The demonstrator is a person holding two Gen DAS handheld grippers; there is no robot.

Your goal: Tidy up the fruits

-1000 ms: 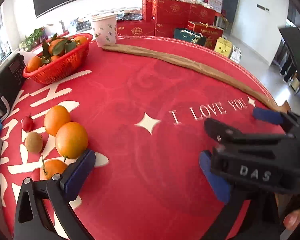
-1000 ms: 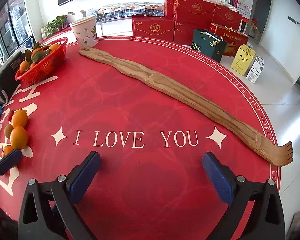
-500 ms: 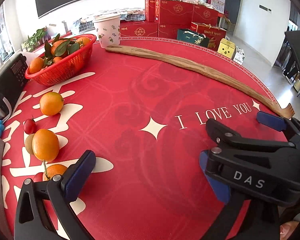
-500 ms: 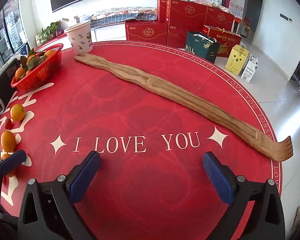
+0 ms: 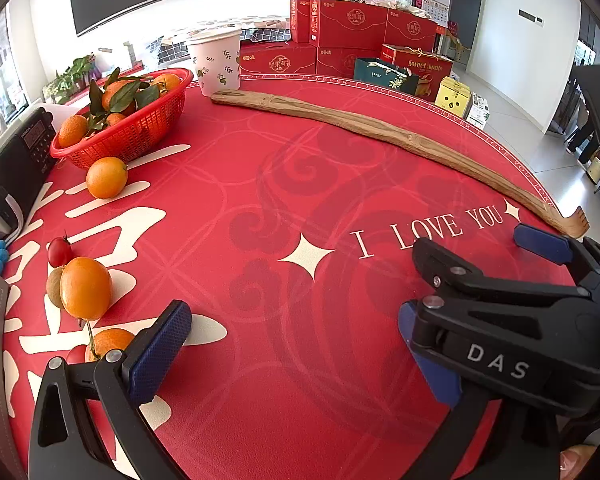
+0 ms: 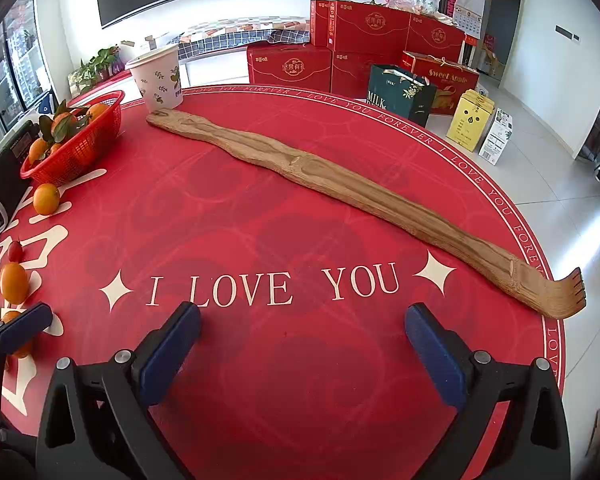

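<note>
Left and right wrist views, round red table [image 5: 300, 184]. My left gripper [image 5: 292, 344] hangs over the table with jaws released and nothing between them; my right gripper [image 6: 304, 340] likewise stands spread and empty, with the left gripper's blue pad visible at its 9 o'clock.

The loose fruit lies at 9 to 10 o'clock from the left jaws: an oval orange [image 5: 85, 288] with its long axis roughly upright in the view, a kiwi [image 5: 54, 286] touching it behind, a cherry tomato [image 5: 59, 252] just beyond, and a stemmed orange [image 5: 108, 342] partly hidden by the left finger. A round orange [image 5: 106, 177] sits just beside the near rim of the red basket [image 5: 132, 136], at 10 o'clock; the basket already holds leafy oranges. The left hand is plainly the nearer one to all of it; the right is well apart.

A long wooden back scratcher [image 6: 340, 188] crosses the far side of the table, clear of the fruit.

Compared with half a second ago, the round orange now lies much closer to the basket, and the left camera has drawn back slightly from the cluster. I judge the next reach belongs to the left gripper, swinging toward 9 o'clock.
</note>
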